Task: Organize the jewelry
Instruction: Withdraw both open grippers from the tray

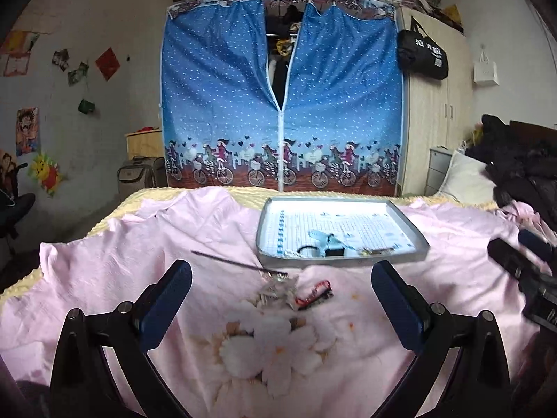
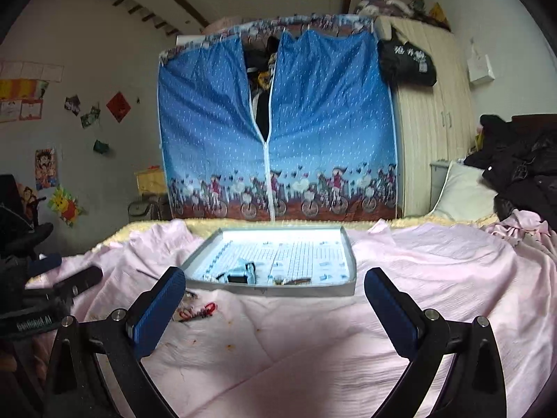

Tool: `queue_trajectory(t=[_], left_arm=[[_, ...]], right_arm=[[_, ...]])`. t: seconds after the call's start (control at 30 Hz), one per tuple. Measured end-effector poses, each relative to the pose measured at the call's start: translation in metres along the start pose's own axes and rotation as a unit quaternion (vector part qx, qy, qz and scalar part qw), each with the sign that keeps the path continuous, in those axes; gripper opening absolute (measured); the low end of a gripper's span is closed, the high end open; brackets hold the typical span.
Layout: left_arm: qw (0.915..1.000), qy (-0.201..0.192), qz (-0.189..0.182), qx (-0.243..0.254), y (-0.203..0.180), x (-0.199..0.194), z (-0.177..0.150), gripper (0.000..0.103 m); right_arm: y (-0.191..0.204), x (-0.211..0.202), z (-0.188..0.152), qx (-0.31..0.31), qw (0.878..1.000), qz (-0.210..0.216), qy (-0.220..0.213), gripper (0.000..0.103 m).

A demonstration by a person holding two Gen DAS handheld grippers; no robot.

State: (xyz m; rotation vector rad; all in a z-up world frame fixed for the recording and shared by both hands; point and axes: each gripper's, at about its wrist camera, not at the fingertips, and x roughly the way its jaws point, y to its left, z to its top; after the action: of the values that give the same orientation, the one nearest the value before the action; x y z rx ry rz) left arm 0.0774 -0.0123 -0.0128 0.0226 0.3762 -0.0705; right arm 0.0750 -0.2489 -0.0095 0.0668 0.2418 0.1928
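While both hand-held grippers gape empty, red hair clip (image 1: 314, 294) ahead of left hand-held gripper (image 1: 282, 308), tray (image 1: 343, 261) beyond.

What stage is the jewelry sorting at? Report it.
Partly done. The tray already holds a few small pieces near its front edge. Nothing is in hand: left gripper and right gripper are both open. Left: the red clip, clear clips and thin stick on the pink sheet.

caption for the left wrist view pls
Open left tool above red hair clip on pink bedsheet, grey tray beyond.
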Motion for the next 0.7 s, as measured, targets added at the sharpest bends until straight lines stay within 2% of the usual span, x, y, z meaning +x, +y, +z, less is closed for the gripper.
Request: queue_trajectory(t=[0.13,0.23,0.5,0.7], left_arm=[[0.9997,-0.013,-0.004,-0.021,0.004,-0.012,-0.002,0.101],[0.9991,-0.019,-0.008,-0.038,0.009,-0.018,-0.002,0.101],[0.9990,-0.018,-0.002,-0.042,0.009,-0.024,-0.003,0.101],[0.9989,-0.010,0.015,-0.043,0.011,-0.021,-0.004,0.101]], right_arm=[[0.001,-0.018,0.000,-0.002,0.999,-0.013,-0.044,0.103],[0.001,-0.024,0.000,-0.002,0.998,-0.016,-0.055,0.103],[0.004,-0.018,-0.005,-0.009,0.999,-0.015,-0.036,0.103],[0.008,-0.008,-0.010,-0.016,1.000,-0.010,-0.003,0.103]])
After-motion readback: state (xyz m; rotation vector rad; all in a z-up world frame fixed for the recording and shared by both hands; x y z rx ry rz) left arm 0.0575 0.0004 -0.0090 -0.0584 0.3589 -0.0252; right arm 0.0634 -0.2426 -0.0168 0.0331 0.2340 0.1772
